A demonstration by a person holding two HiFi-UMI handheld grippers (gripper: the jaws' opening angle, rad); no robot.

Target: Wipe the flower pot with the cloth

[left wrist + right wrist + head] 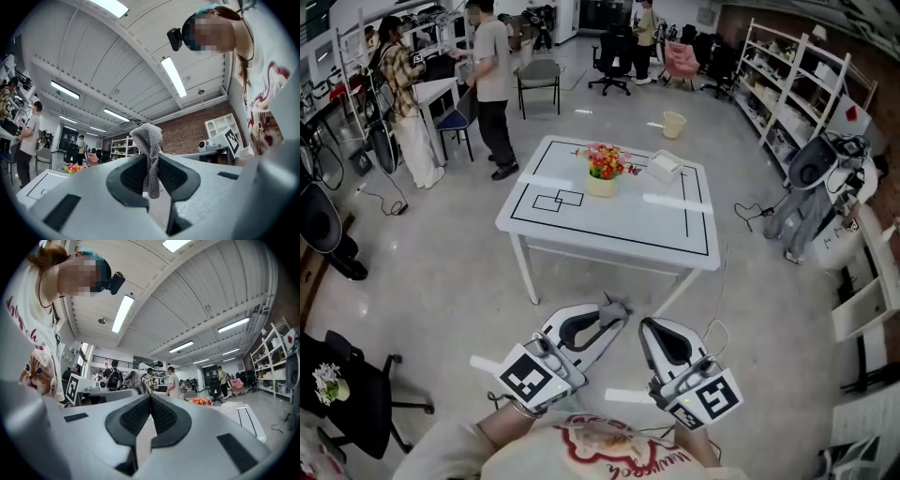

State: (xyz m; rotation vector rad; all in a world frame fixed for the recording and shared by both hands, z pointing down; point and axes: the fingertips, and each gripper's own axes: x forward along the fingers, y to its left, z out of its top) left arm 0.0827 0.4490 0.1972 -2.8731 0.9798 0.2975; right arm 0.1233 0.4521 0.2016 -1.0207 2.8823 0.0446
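A small pale yellow flower pot (602,184) holding red, pink and yellow flowers stands upright near the far edge of a white rectangular table (609,223) marked with black lines. A white box (664,167) sits near the pot, to its right. The grey knitted cloth (149,154) is well apart from the pot, pinched between the jaws of the left gripper (614,314), with its bunched end sticking out past the tips. The right gripper (150,397) is just beside the left one, its jaws pressed together with nothing between them. Both grippers are held short of the table's near edge, above the grey floor.
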